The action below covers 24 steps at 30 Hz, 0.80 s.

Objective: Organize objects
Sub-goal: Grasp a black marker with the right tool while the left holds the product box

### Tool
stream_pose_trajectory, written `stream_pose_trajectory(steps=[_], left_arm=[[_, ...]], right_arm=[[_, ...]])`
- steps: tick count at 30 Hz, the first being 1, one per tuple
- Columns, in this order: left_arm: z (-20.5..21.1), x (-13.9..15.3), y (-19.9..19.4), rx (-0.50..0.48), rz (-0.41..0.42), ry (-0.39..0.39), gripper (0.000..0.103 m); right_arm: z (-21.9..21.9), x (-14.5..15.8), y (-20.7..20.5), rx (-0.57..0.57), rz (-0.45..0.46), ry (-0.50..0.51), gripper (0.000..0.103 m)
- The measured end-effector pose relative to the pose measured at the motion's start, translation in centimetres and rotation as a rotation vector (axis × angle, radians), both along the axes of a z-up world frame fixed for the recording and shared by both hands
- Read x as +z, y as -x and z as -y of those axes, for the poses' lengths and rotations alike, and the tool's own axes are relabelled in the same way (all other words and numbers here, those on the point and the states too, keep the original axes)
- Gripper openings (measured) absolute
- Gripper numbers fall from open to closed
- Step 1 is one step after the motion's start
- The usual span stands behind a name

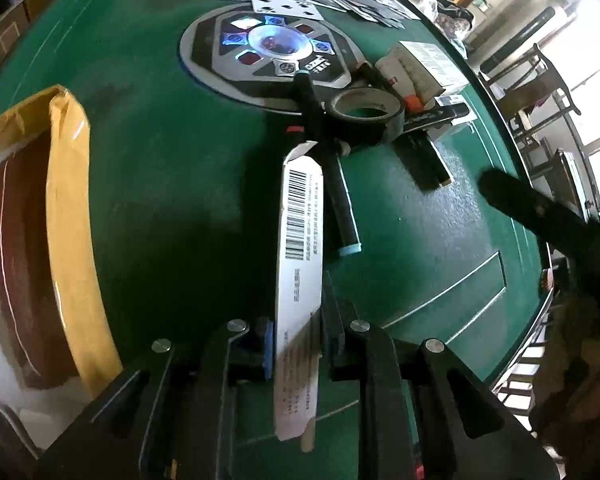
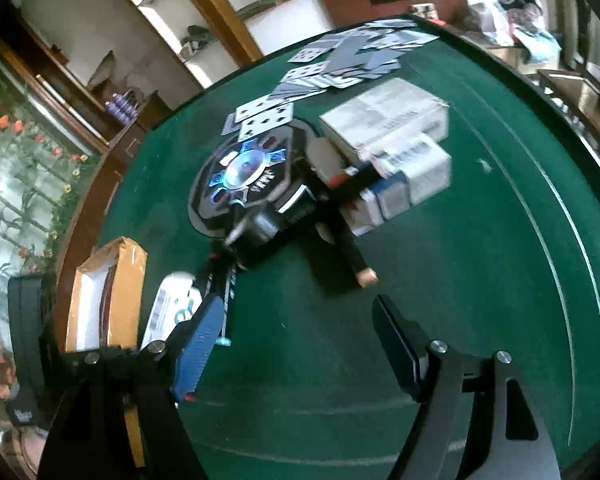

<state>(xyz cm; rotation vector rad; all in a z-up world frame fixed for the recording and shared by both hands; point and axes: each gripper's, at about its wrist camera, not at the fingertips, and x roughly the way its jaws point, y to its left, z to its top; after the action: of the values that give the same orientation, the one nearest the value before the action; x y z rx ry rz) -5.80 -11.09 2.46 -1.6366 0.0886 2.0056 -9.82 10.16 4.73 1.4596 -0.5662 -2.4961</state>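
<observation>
The left claw [image 1: 298, 350] pinches a white barcoded box [image 1: 300, 248] that runs straight ahead. Past its tip lies a tape roll [image 1: 366, 116]; a cardboard box [image 1: 66, 216] sits left.

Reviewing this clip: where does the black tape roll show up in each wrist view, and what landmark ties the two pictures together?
Left wrist: the black tape roll lies upper centre, on the green table, just below the round lit panel.
Right wrist: the roll sits centre-left, blurred, at the near edge of the same panel.
Shared landmark: the round lit panel, with playing cards beyond it.
</observation>
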Motion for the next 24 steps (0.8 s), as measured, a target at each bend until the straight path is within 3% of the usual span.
stream_pose_trajectory(steps=[3, 6, 9, 11, 12, 14, 17, 24], left_arm=[[0.4, -0.1, -0.2, 0.020, 0.005, -0.004, 0.015], [0.9, 0.3, -0.3, 0.038, -0.004, -0.010, 0.015], [1.5, 0.6, -0.2, 0.059, -0.006, -0.009, 0.015], [1.9, 0.8, -0.2, 0.072, -0.007, -0.008, 0.015], [2.1, 0.9, -0.2, 0.076, -0.008, -0.008, 0.015], [2.5, 1.0, -0.4, 0.079, -0.011, -0.006, 0.015], [2.7, 0.7, -0.4, 0.082, -0.004, -0.003, 0.015], [1.9, -0.6, -0.1, 0.071, 0.012, -0.013, 0.015]], right_arm=[[-0.5, -0.9, 1.9, -0.051, 0.028, 0.086, 0.076], [-1.4, -1.7, 3.7, -0.137, 0.046, 0.139, 0.068], [-2.1, -3.0, 5.5, -0.208, 0.085, 0.243, 0.053], [-2.7, -3.9, 6.3, -0.267, 0.110, 0.313, 0.037], [-2.9, -4.3, 6.6, -0.293, 0.122, 0.324, 0.022], [-3.4, -5.1, 6.9, -0.324, 0.140, 0.369, 0.019], [-3.5, -4.4, 6.9, -0.301, 0.124, 0.346, 0.013], [-3.0, 0.8, 5.5, -0.123, 0.022, 0.190, 0.013]])
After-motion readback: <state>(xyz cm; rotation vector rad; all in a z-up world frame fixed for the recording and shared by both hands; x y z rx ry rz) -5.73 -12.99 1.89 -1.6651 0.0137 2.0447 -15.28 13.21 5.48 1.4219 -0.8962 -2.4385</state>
